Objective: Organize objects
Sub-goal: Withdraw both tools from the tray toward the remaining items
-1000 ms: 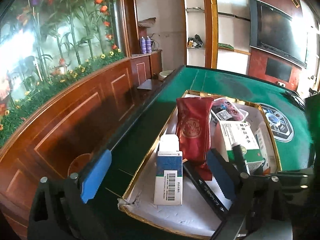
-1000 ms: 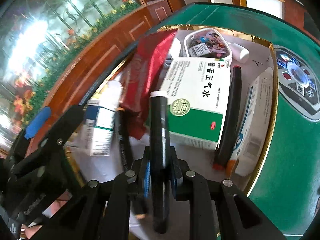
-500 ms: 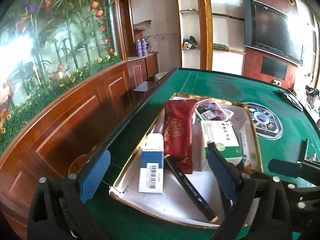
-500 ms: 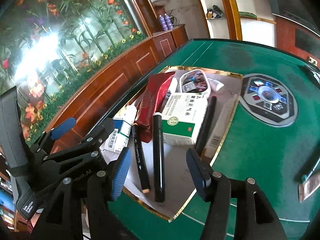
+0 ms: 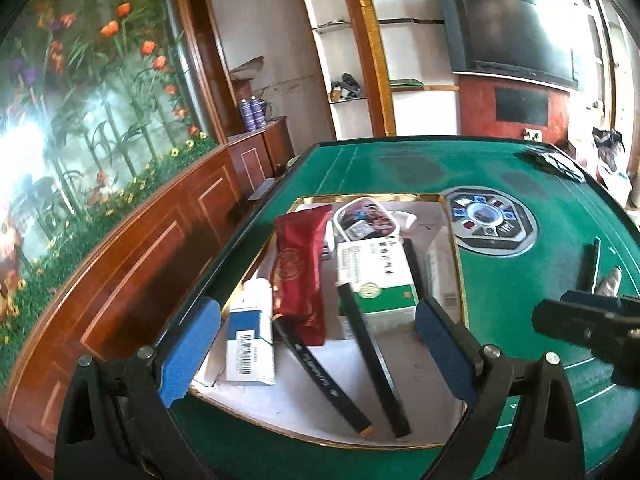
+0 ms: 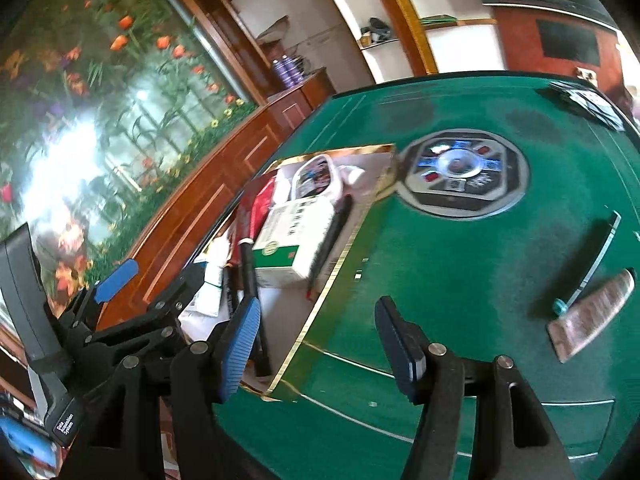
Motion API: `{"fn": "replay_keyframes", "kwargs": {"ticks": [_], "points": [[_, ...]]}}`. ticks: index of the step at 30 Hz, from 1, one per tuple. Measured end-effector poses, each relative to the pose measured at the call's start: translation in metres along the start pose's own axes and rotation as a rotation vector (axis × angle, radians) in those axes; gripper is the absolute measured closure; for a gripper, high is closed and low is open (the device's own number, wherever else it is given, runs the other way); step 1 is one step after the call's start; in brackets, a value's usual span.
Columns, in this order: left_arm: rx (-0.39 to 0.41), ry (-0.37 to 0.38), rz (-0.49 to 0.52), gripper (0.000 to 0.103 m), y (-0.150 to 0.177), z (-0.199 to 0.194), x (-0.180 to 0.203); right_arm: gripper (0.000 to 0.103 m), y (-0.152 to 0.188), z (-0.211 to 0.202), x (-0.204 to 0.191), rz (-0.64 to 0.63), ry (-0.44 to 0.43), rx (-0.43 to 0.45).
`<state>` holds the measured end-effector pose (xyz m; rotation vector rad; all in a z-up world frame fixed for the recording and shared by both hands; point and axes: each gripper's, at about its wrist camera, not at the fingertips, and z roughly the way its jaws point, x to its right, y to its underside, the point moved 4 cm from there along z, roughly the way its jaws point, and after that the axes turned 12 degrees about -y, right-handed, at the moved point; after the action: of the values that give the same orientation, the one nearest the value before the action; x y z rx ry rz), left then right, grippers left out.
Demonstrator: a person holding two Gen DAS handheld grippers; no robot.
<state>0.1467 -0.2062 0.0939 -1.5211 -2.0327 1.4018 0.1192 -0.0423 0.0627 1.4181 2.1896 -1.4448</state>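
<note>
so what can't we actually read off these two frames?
- White box along the tray right wall: mostly hidden behind the green-and-white box in the left wrist view.
- Blue-and-white box: blocked by the left gripper's frame in the right wrist view.
- Two loose items on the felt: blurred in the right wrist view, identity unclear.
- Print on the green-and-white box: too small to read.

Lighting: bright daylight, strongest at upper right of left wrist view; glare washes out the mural (white patch) and sheens the television. Optics: heavy fisheye curvature, black vignetted corners. Sharpness: left view fairly crisp; right view motion-blurred, tray contents smeared.
</note>
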Motion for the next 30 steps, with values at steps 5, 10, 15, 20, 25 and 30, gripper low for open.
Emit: {"fn": "replay_keyframes", "kwargs": {"ticks": [5,10,15,20,25,30], "points": [[0.007,0.000,0.060,0.005,-0.002,-0.007,0.025,0.038,0.000,-0.019,0.025,0.059,0.003,0.035],[-0.006,0.031,0.092,0.005,-0.003,-0.009,0.044,0.038,0.000,-0.039,0.052,0.110,0.022,0.067],[-0.045,0.095,0.128,0.005,-0.002,-0.007,0.070,0.038,0.002,-0.068,0.086,0.174,0.055,0.117],[-0.082,0.185,0.174,0.005,-0.009,-0.003,0.109,0.038,0.011,-0.107,0.133,0.280,0.115,0.181],[-0.101,0.270,0.235,0.005,-0.015,0.006,0.161,0.038,0.028,-0.149,0.178,0.406,0.161,0.245],[-0.125,0.384,0.292,0.005,-0.018,0.012,0.230,0.038,0.040,-0.172,0.198,0.457,0.190,0.273]]}}
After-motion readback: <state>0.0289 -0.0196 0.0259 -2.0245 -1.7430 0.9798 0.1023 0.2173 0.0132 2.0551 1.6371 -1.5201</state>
